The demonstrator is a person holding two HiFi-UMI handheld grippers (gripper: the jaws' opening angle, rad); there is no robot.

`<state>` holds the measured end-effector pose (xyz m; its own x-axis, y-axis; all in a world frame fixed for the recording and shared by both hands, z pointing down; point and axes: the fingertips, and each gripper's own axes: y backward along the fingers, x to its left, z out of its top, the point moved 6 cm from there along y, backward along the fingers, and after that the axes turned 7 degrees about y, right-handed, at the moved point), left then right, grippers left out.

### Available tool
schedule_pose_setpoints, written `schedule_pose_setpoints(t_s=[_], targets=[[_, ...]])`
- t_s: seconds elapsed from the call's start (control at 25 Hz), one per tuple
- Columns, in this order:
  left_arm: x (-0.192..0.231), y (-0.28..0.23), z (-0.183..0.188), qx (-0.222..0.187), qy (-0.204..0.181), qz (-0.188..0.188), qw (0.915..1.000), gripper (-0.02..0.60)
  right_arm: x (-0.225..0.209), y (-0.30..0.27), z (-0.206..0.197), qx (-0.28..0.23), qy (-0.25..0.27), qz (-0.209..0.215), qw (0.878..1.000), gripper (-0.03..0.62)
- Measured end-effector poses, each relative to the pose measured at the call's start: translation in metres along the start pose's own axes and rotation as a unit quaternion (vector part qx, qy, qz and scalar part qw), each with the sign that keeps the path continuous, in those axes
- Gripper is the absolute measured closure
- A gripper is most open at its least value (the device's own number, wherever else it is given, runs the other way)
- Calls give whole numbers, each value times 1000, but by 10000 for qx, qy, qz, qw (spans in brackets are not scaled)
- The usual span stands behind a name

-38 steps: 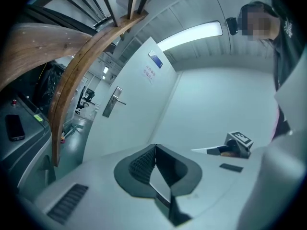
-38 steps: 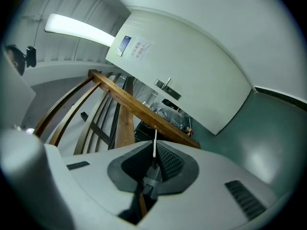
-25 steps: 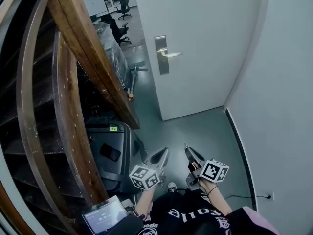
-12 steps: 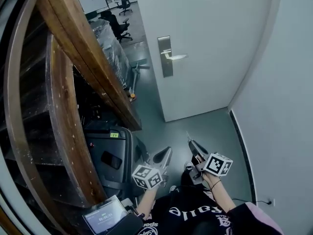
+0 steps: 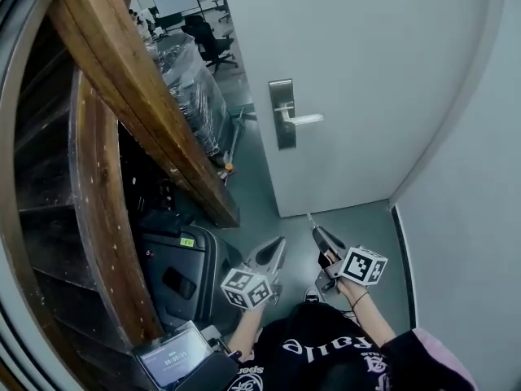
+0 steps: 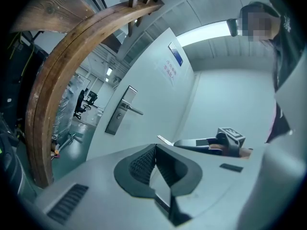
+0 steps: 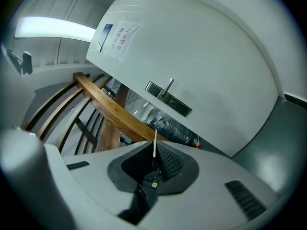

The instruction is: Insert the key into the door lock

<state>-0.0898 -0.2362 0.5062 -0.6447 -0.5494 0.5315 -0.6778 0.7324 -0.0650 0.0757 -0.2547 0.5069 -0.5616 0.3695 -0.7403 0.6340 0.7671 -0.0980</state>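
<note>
Right gripper [image 5: 317, 233] pinches the key [image 7: 154, 143], blade poking toward the door [image 5: 366, 72]; left gripper [image 5: 279, 243] sits closed on nothing beside it.

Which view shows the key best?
The right gripper view: the key stands upright between the shut jaws of the right gripper. The head view shows only a thin sliver at its tip; the left gripper view a small side-on blade.

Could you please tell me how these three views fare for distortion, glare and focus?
Head view: sharp throughout, though the wide lens bows the wooden beam and the door edges. Left gripper view: heavy fisheye with dark corners; the ceiling light blows out. Right gripper view: same fisheye; the key is crisp.
</note>
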Motion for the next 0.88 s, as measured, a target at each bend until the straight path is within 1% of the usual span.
schedule_pose_setpoints(t_s=[0.24, 0.52, 0.68, 0.88], targets=[[9, -42, 13, -124, -29, 173, 9998, 577, -25, -36, 38, 148, 102, 173, 9997, 557], [22, -69, 18, 17, -113, 256, 9996, 577, -51, -83, 65, 102, -188, 283, 9994, 557], [36, -82, 30, 61, -164, 184, 9997, 577, -58, -113, 79, -11, -338, 277, 9990, 557], [54, -103, 45, 224, -297, -83, 9993, 577, -70, -154, 97, -228, -526, 280, 9980, 557]])
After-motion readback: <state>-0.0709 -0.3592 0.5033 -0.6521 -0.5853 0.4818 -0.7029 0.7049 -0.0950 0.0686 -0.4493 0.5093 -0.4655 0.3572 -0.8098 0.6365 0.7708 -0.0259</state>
